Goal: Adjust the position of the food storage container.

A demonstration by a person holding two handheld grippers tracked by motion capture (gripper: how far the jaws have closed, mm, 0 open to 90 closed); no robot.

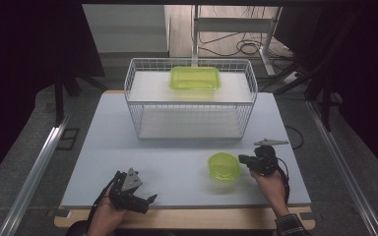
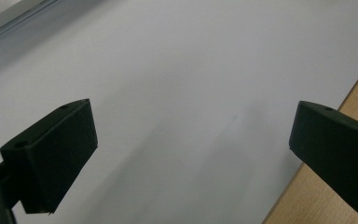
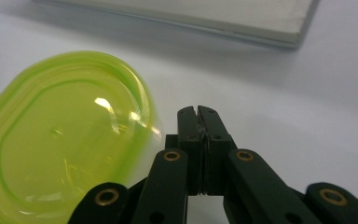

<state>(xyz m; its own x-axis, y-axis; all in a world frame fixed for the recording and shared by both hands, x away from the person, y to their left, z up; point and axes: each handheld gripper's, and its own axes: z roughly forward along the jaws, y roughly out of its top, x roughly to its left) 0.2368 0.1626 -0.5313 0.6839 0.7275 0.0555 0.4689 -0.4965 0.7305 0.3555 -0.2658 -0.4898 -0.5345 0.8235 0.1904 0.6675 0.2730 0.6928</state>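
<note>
Green bowl [image 1: 224,166] lower right of frame, right gripper [image 1: 243,160] beside it, jaws closed, empty; open before gripping rim. Left gripper [image 1: 150,200] wide open, empty.

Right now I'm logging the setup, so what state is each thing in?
Left gripper: open, empty, over the table near its front edge.
Right gripper: shut, empty, beside the bowl.
Bowl: upright on the table, looks empty.
Container: upright on the basket's upper shelf.
Basket: upright at the back of the table.
</note>
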